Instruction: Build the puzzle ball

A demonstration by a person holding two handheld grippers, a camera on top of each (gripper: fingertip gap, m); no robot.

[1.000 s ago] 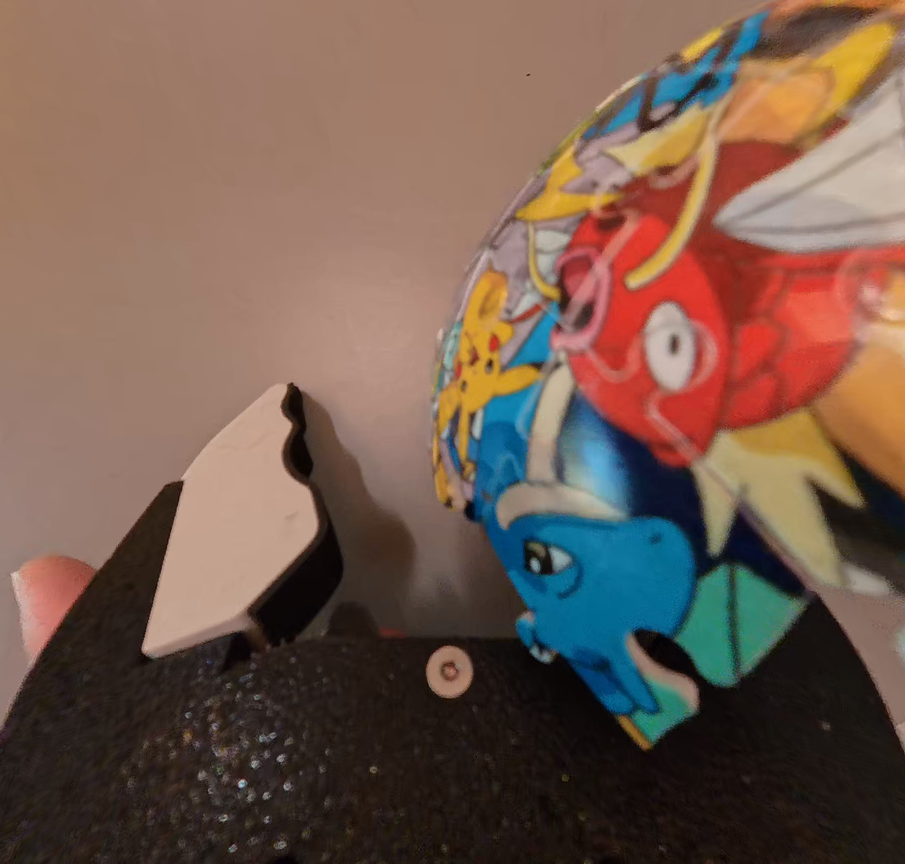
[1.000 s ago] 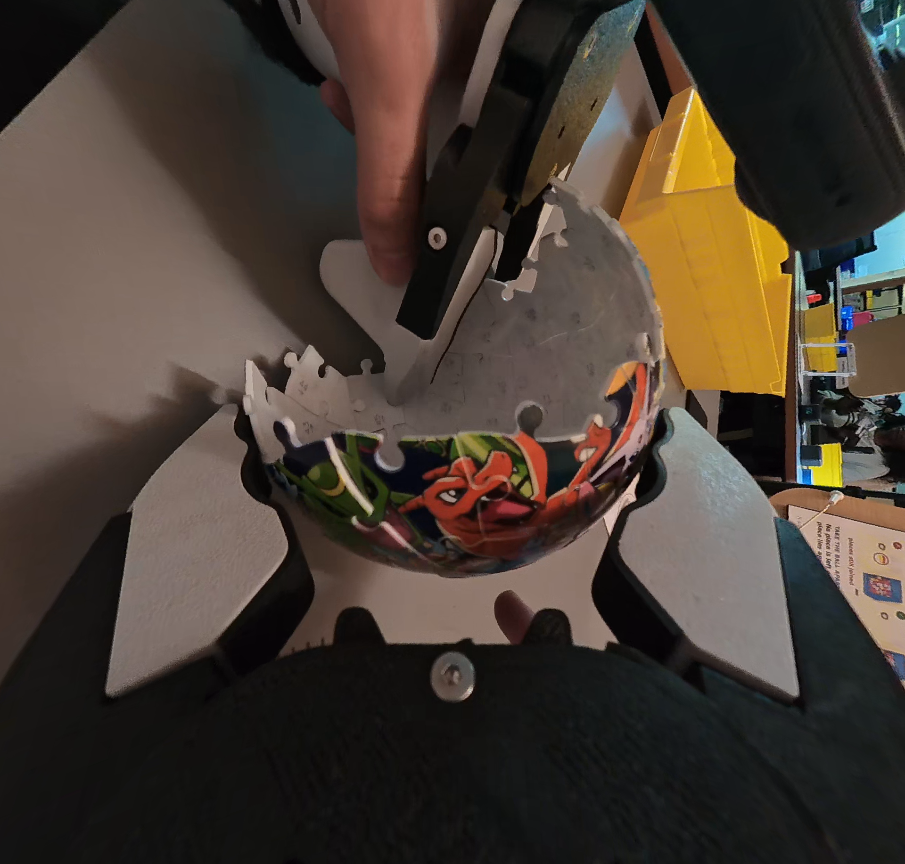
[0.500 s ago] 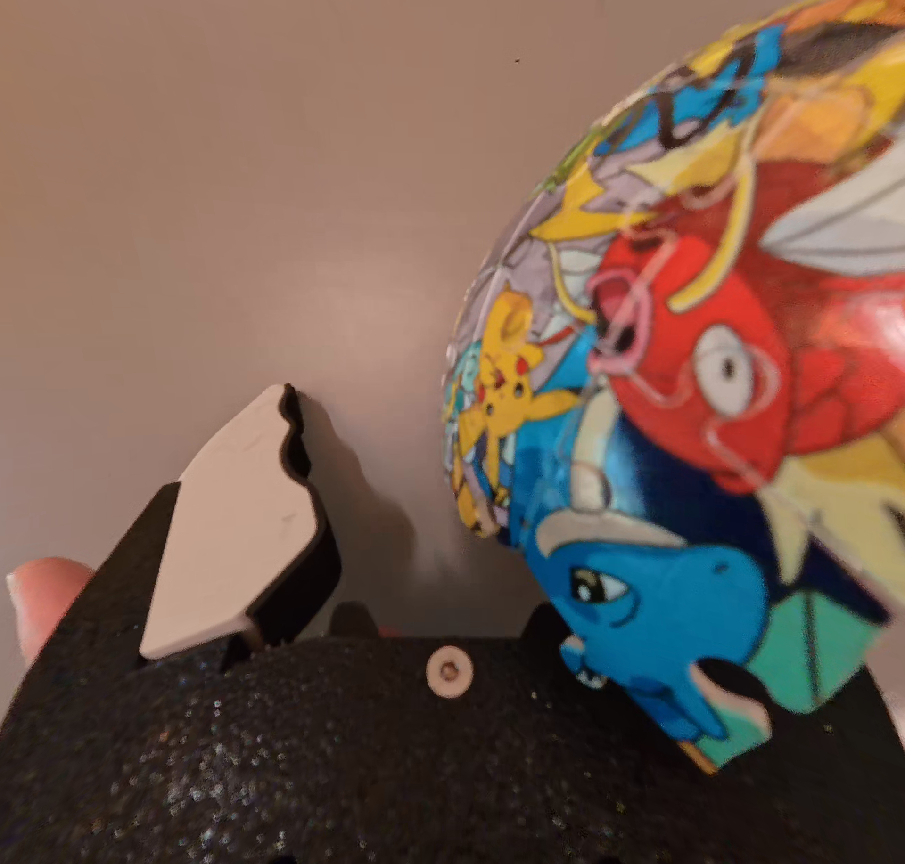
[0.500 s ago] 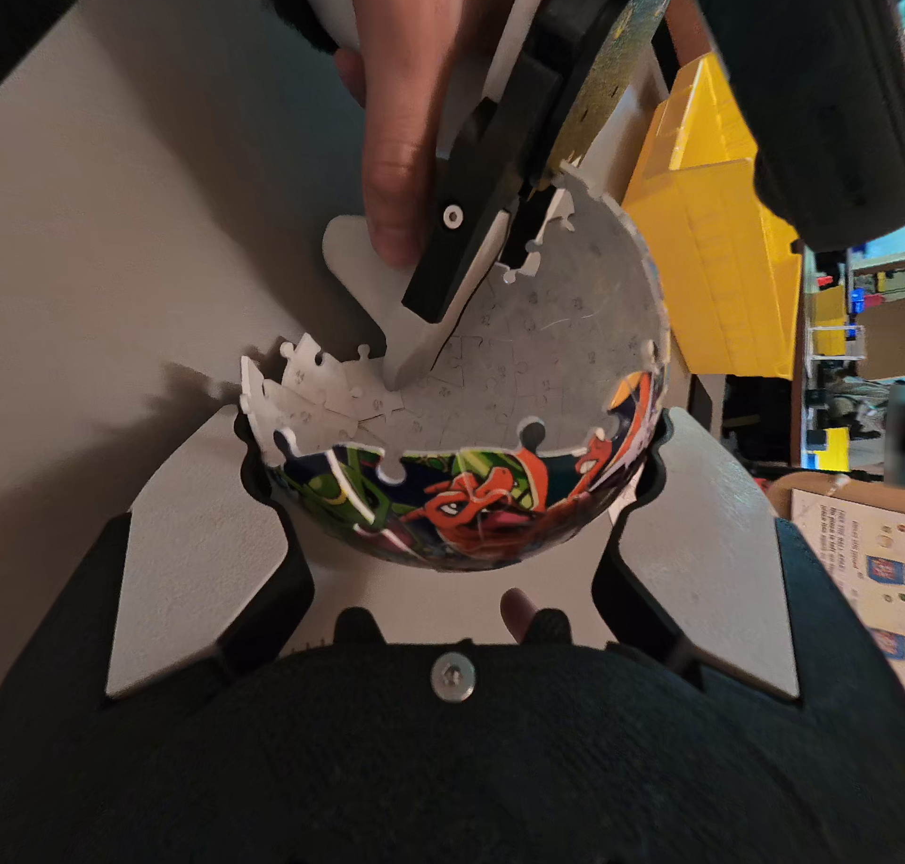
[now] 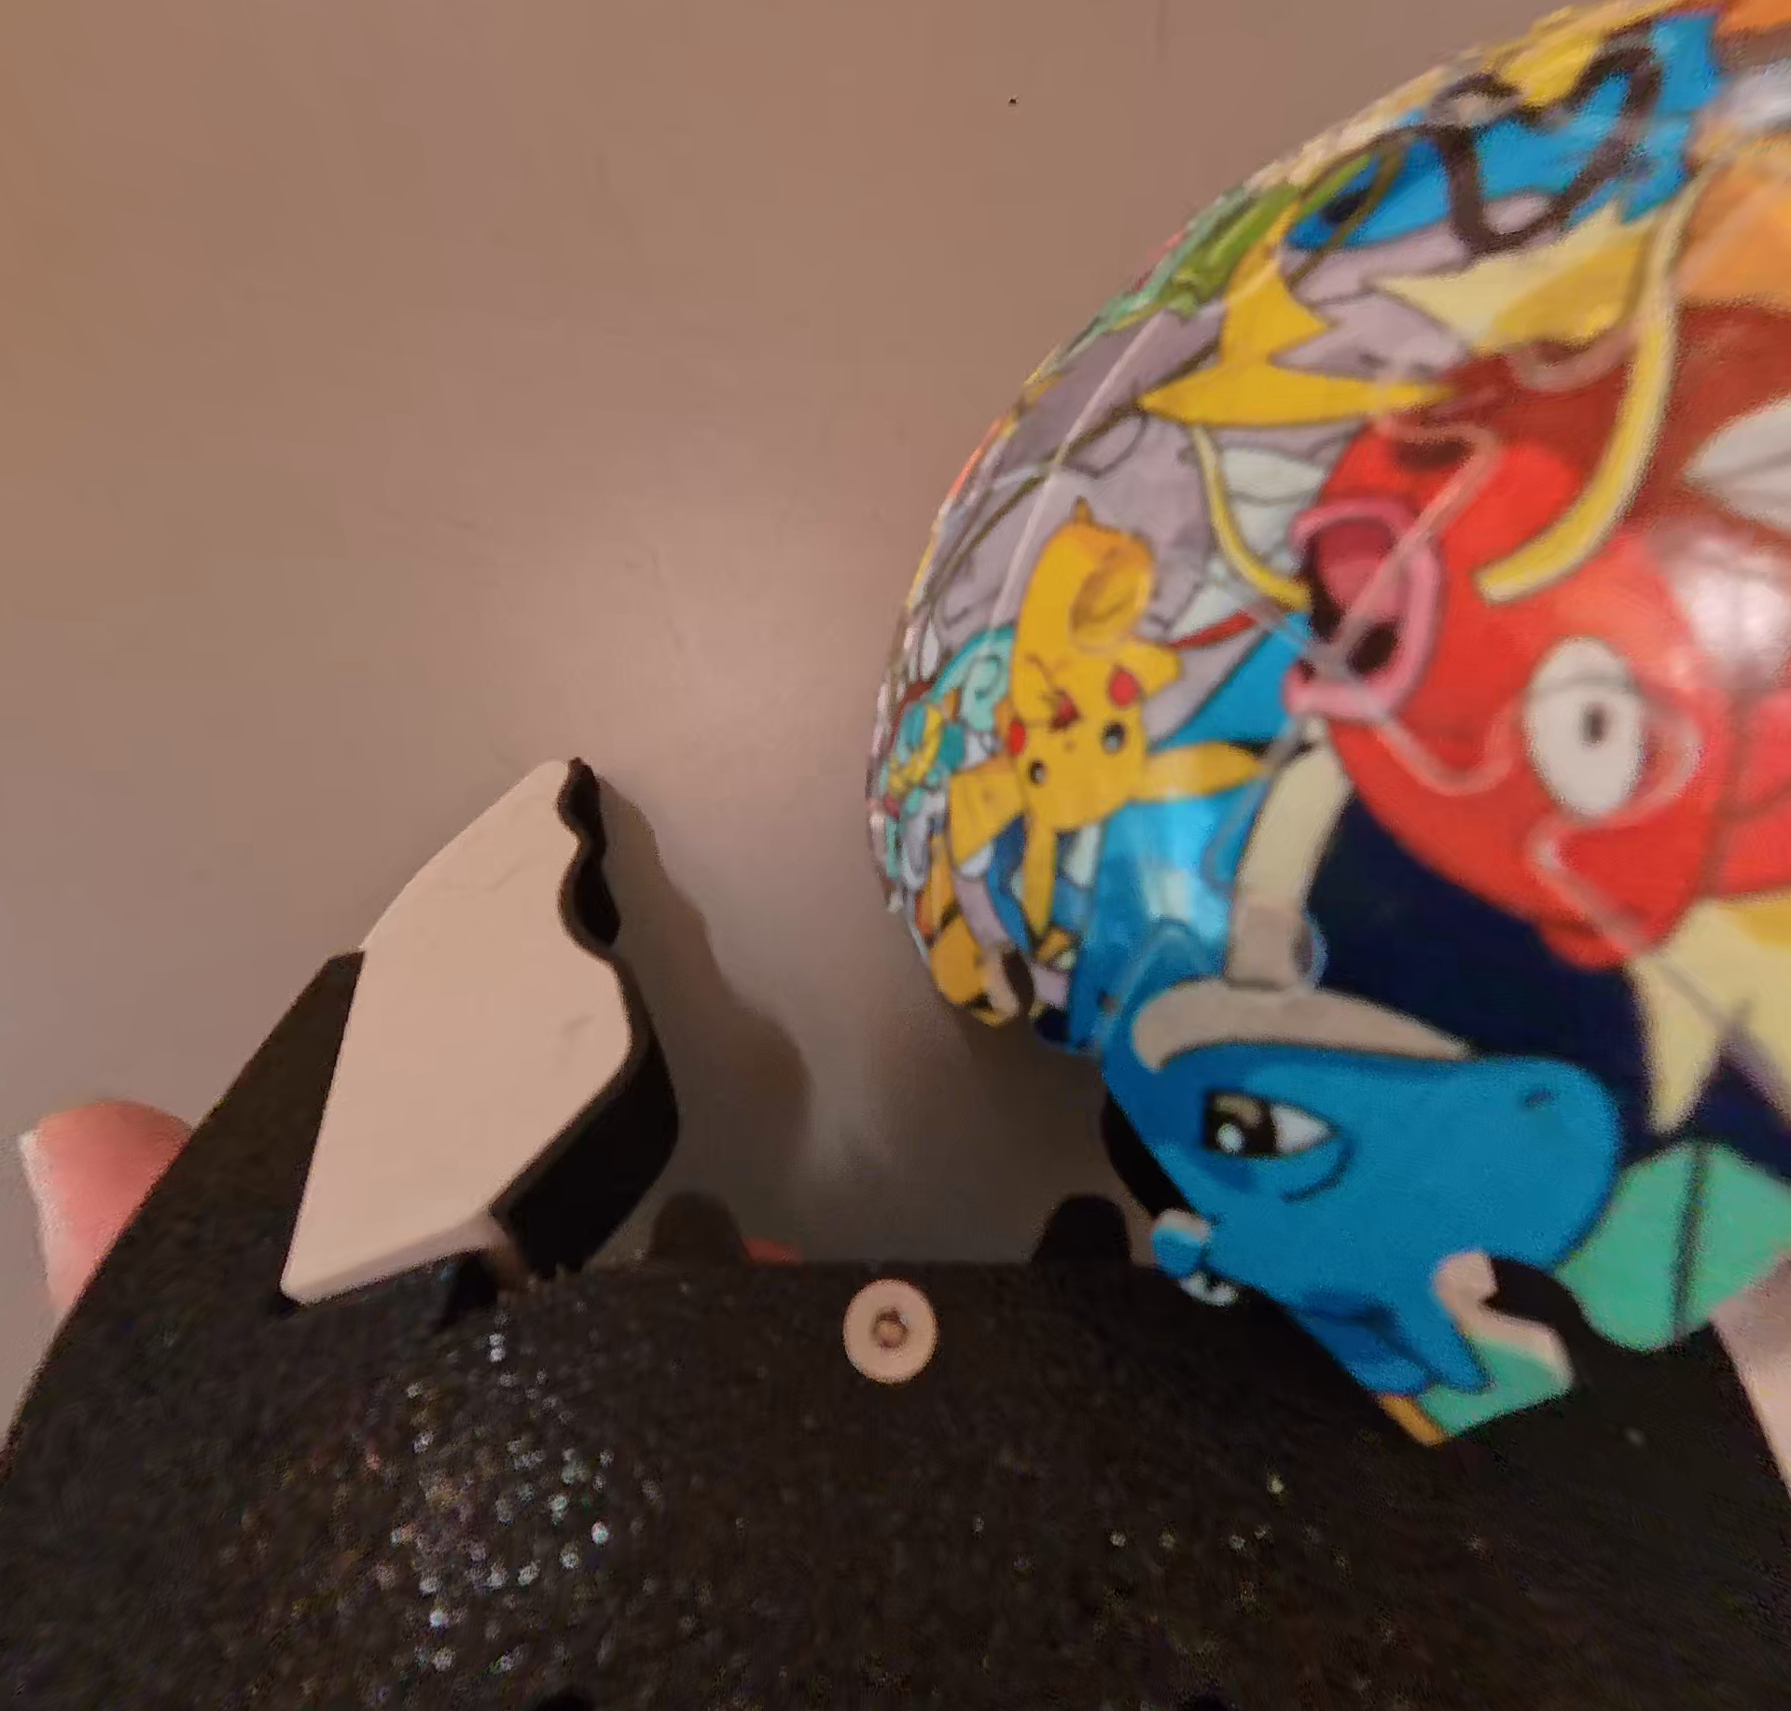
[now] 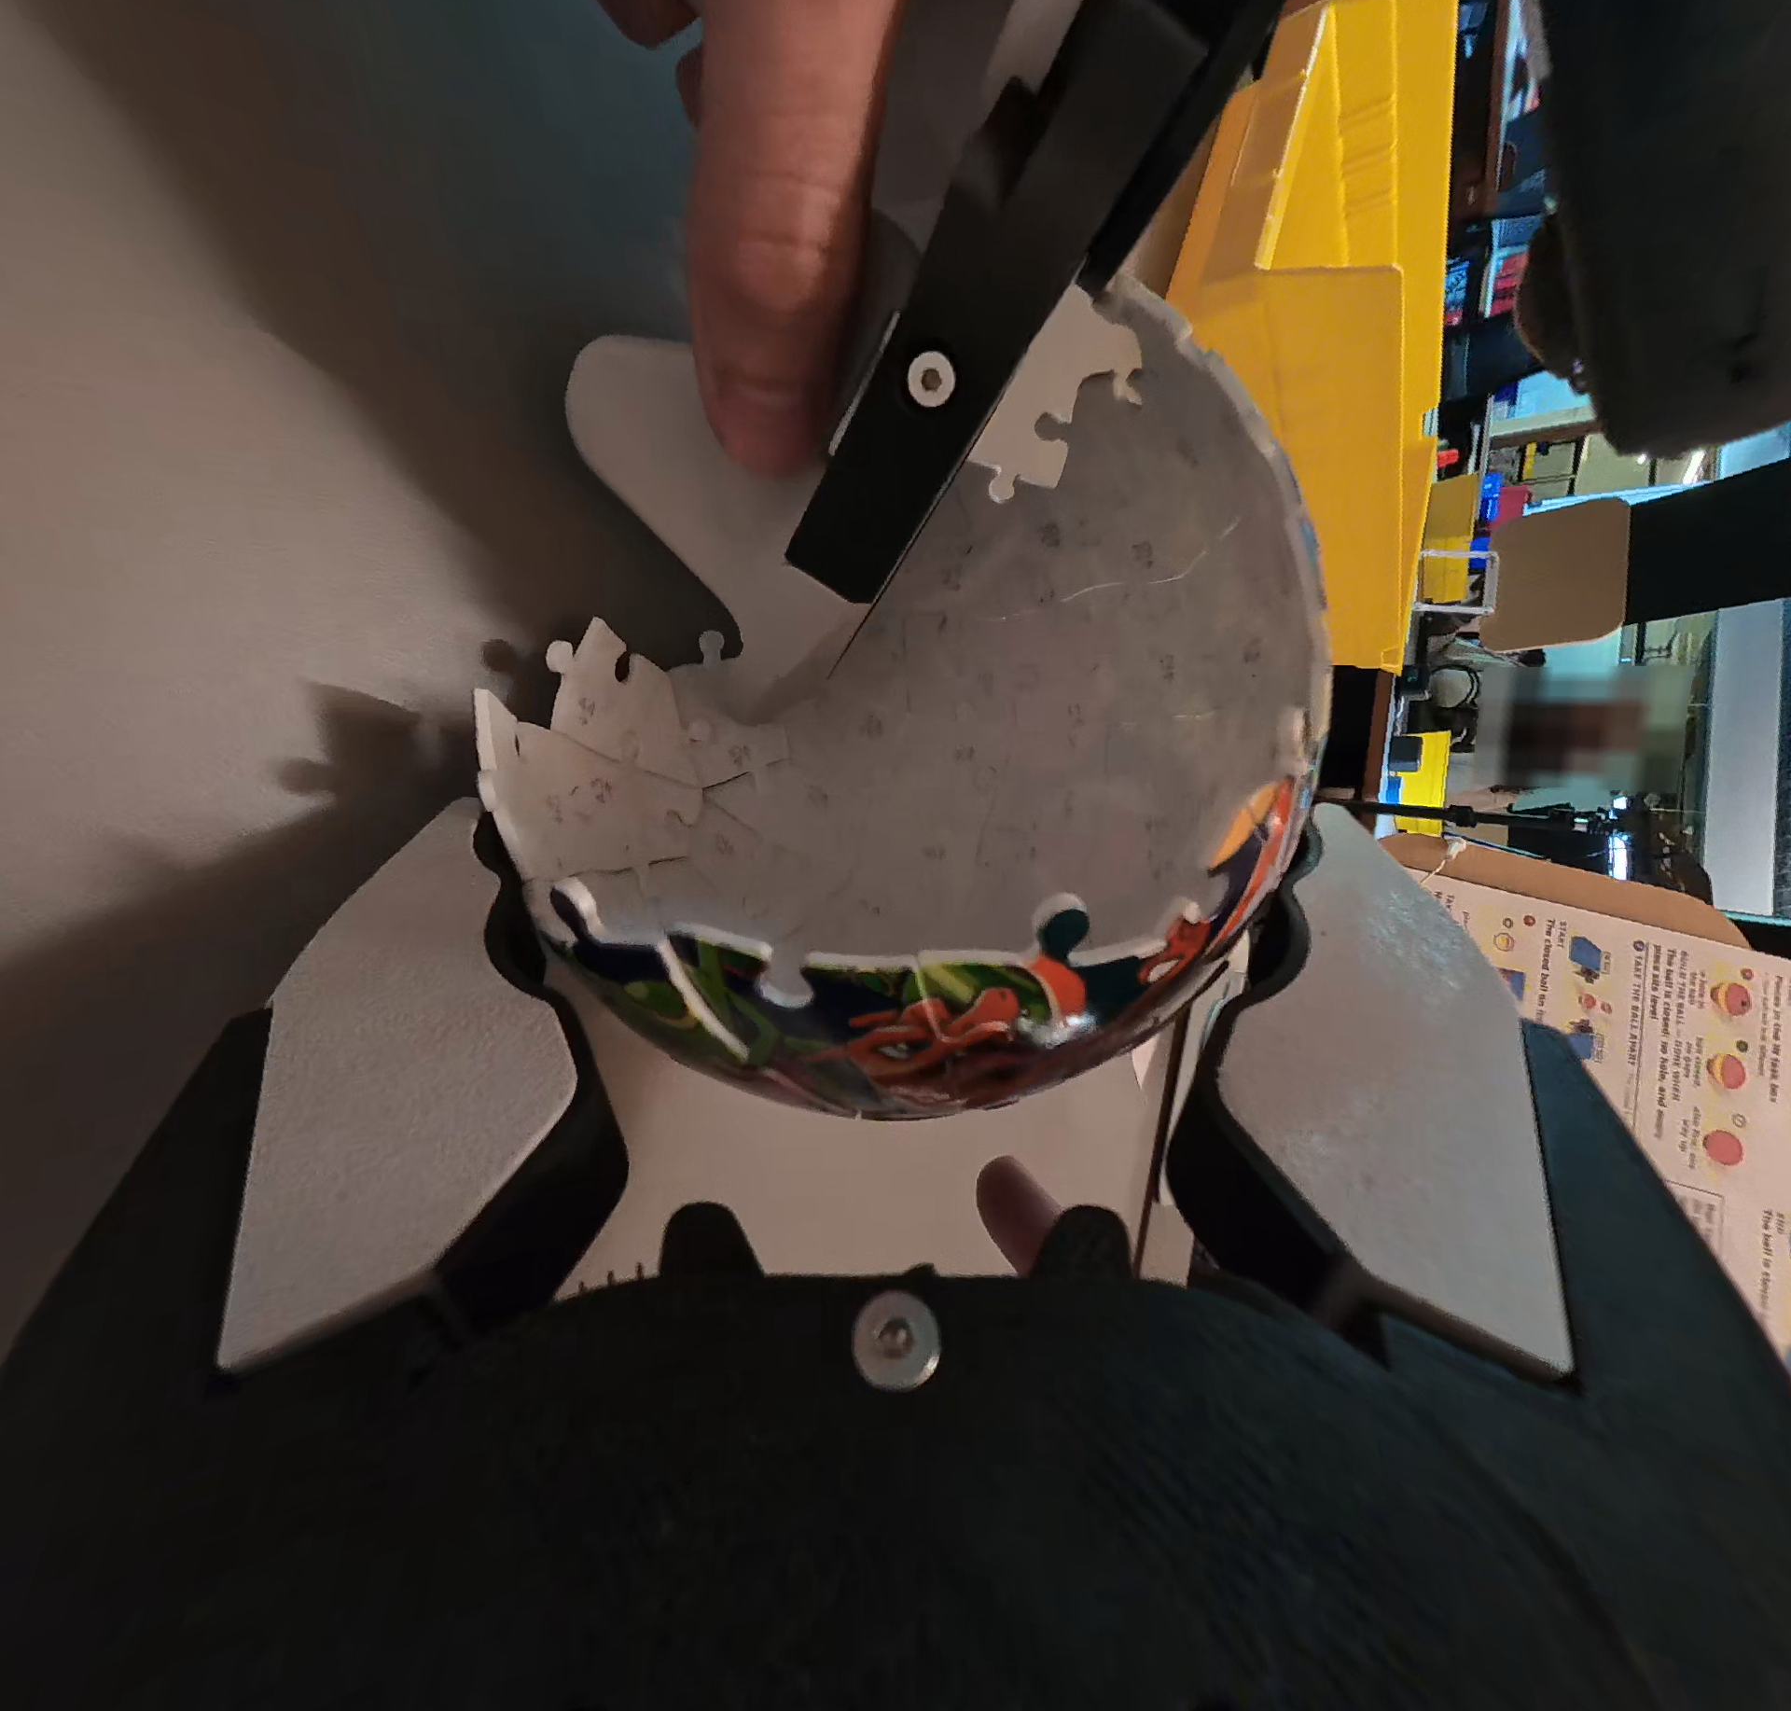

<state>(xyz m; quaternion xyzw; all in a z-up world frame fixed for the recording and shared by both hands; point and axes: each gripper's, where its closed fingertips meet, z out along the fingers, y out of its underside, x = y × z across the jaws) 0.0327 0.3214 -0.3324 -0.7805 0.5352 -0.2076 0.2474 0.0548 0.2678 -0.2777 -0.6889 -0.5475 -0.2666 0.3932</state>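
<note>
Your right claw (image 6: 901, 899) clenched the half-built puzzle ball (image 6: 969, 744) at both sides, above the grey table (image 6: 242, 404).

The ball was an open bowl: glossy cartoon print outside, matte pale grey inside, its rim jagged with knobs and notches. Your right claw's two flat grey pads pressed its opposite sides, one pad per side. Your left claw (image 5: 969, 1034) reached in from the far rim; one pale finger (image 5: 465, 1034) stood free outside the shell with grey table showing between them, and its other finger was hidden behind the printed wall (image 5: 1405, 695), so you could not tell whether it pinched the wall. On the side of the ball away from that free finger stood yellow bins (image 6: 1357, 307) and a printed sheet (image 6: 1648, 1034), leaving less open room there.
</note>
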